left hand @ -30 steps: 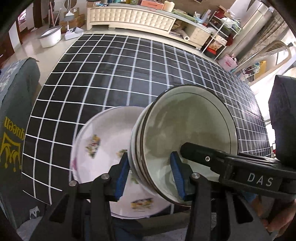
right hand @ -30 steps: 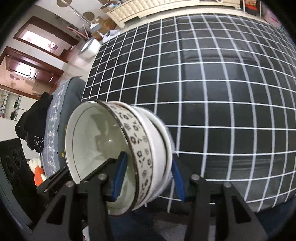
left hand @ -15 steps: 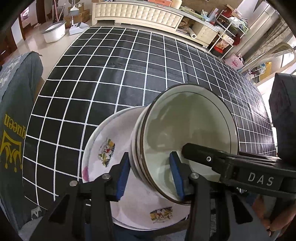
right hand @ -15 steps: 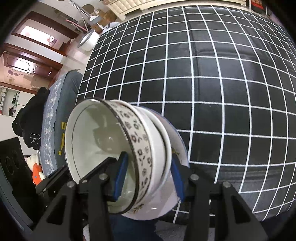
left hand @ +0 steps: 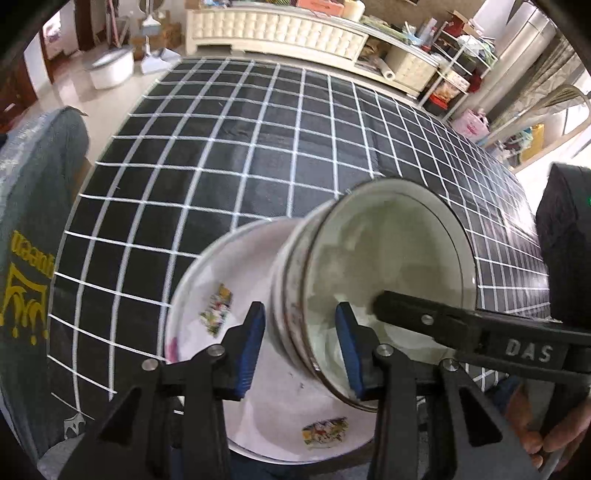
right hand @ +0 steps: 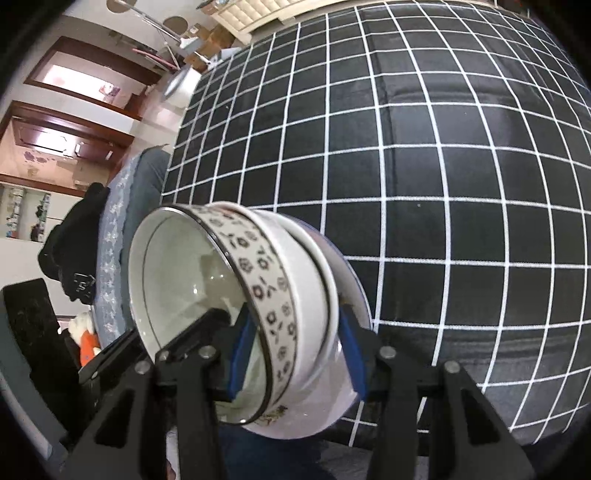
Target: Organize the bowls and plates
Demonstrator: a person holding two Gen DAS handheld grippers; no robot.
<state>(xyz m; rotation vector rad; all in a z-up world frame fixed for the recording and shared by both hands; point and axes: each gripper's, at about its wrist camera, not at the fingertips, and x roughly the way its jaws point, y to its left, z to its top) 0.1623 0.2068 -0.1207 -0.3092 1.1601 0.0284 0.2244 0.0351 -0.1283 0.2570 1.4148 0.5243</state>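
Note:
A stack of nested white bowls (left hand: 388, 266), the outer one banded with black flowers (right hand: 269, 288), hangs tilted on its side above a white plate with flower decals (left hand: 258, 398). The plate lies at the near edge of the table. My right gripper (right hand: 295, 354) is shut on the stack's wall, one pad inside and one outside; its black finger (left hand: 443, 328) reaches into the bowl. My left gripper (left hand: 301, 350) straddles the near rim, and its jaws are closing with the wall between them. A thin gap still shows at the pads (left hand: 253, 347).
A black tablecloth with a white grid (left hand: 258, 147) covers the table. A chair draped in grey cloth (left hand: 33, 221) stands at the left edge. A person's hand (left hand: 546, 435) is at the lower right. A white cabinet (left hand: 277, 33) and shelves stand beyond the table.
My left jaws have narrowed around the bowl rim. The flowered plate now sits further under the stack, and its rim has come into sight behind the bowls in the right wrist view.

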